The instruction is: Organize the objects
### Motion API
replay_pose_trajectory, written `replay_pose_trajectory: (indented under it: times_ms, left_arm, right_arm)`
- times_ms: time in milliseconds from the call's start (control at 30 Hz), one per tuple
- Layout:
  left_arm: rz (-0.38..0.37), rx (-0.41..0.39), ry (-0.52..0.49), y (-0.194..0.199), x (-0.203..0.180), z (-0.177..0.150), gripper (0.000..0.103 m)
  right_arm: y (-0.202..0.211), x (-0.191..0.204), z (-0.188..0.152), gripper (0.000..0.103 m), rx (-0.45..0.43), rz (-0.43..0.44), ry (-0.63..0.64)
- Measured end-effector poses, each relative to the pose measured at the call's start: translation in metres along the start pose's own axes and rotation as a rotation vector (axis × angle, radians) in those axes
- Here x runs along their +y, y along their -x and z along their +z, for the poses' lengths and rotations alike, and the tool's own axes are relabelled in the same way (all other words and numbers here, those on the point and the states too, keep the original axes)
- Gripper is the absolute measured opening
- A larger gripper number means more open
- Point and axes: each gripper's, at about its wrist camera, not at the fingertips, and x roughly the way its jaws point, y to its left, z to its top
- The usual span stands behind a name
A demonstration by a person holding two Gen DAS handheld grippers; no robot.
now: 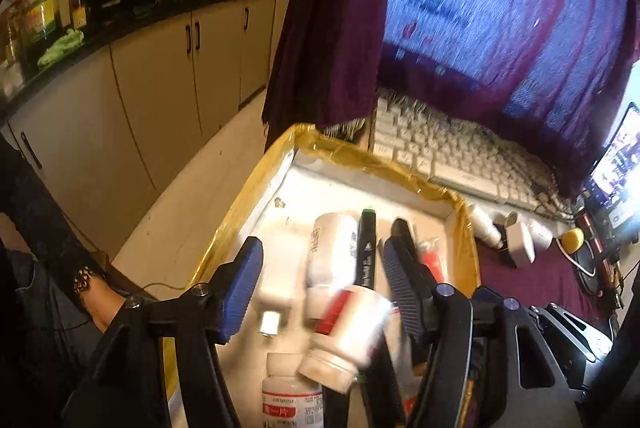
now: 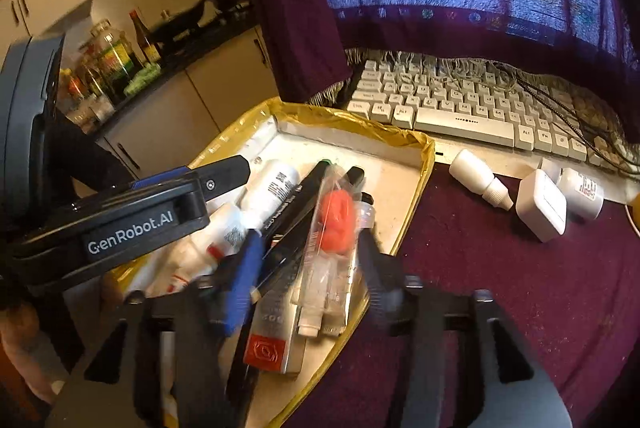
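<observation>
Tools both stand spread over the yellow-lined tray [image 2: 424, 156]: left tool [image 1: 320, 292] with a blurred white bottle [image 1: 348, 336] loose between its pads, right tool [image 2: 308, 268] above the orange-filled packet [image 2: 334, 224]. Best to withdraw straight, avoiding the black marker [image 1: 366, 252].

- Left gripper [image 1: 324, 292] points steeply downward, jaws spread apart, pressing on nothing.
- Right gripper [image 2: 308, 268] angles downward too, jaws wide, its blue pads [image 2: 242, 280] clear of everything.
</observation>
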Motion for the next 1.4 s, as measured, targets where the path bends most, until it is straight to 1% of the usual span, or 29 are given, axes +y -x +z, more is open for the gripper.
replay_pose_trajectory:
  times_ms: [67,133,200,267,367,400,433,467,500,567,600,700,800,967,1167,1400]
  left_arm:
    - [0.011,-0.029,0.002,0.012,-0.005,-0.002,0.057]
    - [-0.014,-0.065,-0.002,0.026,-0.013,-0.007,0.057]
    - [-0.034,-0.099,-0.010,0.041,-0.023,-0.011,0.057]
    - [-0.085,-0.121,-0.050,0.055,-0.040,-0.017,0.062]
    - [-0.197,-0.111,-0.078,0.063,-0.064,-0.023,0.063]
    - [-0.248,-0.099,-0.082,0.063,-0.072,-0.025,0.064]
    - [-0.273,-0.084,-0.087,0.061,-0.079,-0.026,0.070]
    - [-0.289,-0.064,-0.099,0.056,-0.087,-0.027,0.073]
    - [-0.297,-0.052,-0.109,0.052,-0.095,-0.029,0.073]
    - [-0.287,-0.030,-0.130,0.040,-0.109,-0.030,0.073]
    - [-0.286,-0.014,-0.141,0.033,-0.116,-0.031,0.073]
    - [-0.295,0.061,-0.157,0.007,-0.135,-0.029,0.073]
    - [-0.280,0.105,-0.152,-0.002,-0.142,-0.034,0.073]
    - [-0.279,0.129,-0.136,-0.006,-0.135,-0.044,0.073]
    - [-0.279,0.134,-0.125,-0.010,-0.132,-0.044,0.073]
    - [-0.276,0.141,-0.116,-0.013,-0.130,-0.045,0.073]
  right_arm:
    - [0.008,-0.005,-0.001,0.056,-0.011,0.011,-0.013]
    - [0.020,-0.013,-0.004,0.056,-0.016,0.022,-0.018]
    - [0.032,-0.027,-0.006,0.056,-0.026,-0.010,-0.020]
    - [0.039,-0.039,-0.008,0.056,-0.026,-0.047,-0.018]
    - [0.045,-0.062,-0.009,0.056,-0.008,-0.109,-0.019]
    - [0.044,-0.073,-0.009,0.056,0.009,-0.134,-0.019]
    - [0.044,-0.079,-0.009,0.056,0.019,-0.151,-0.019]
    - [0.042,-0.087,-0.010,0.056,0.034,-0.180,-0.016]
    - [0.038,-0.097,-0.011,0.056,0.052,-0.228,-0.013]
    - [0.033,-0.114,-0.014,0.056,0.075,-0.297,-0.021]
    - [0.031,-0.123,-0.016,0.056,0.085,-0.318,-0.037]
    - [0.033,-0.146,-0.017,0.056,0.095,-0.306,-0.100]
    - [0.036,-0.155,-0.018,0.056,0.093,-0.313,-0.120]
    - [0.033,-0.158,-0.016,0.056,0.113,-0.324,-0.109]
    - [0.027,-0.156,-0.017,0.056,0.123,-0.306,-0.107]
    - [0.024,-0.156,-0.017,0.056,0.127,-0.315,-0.107]
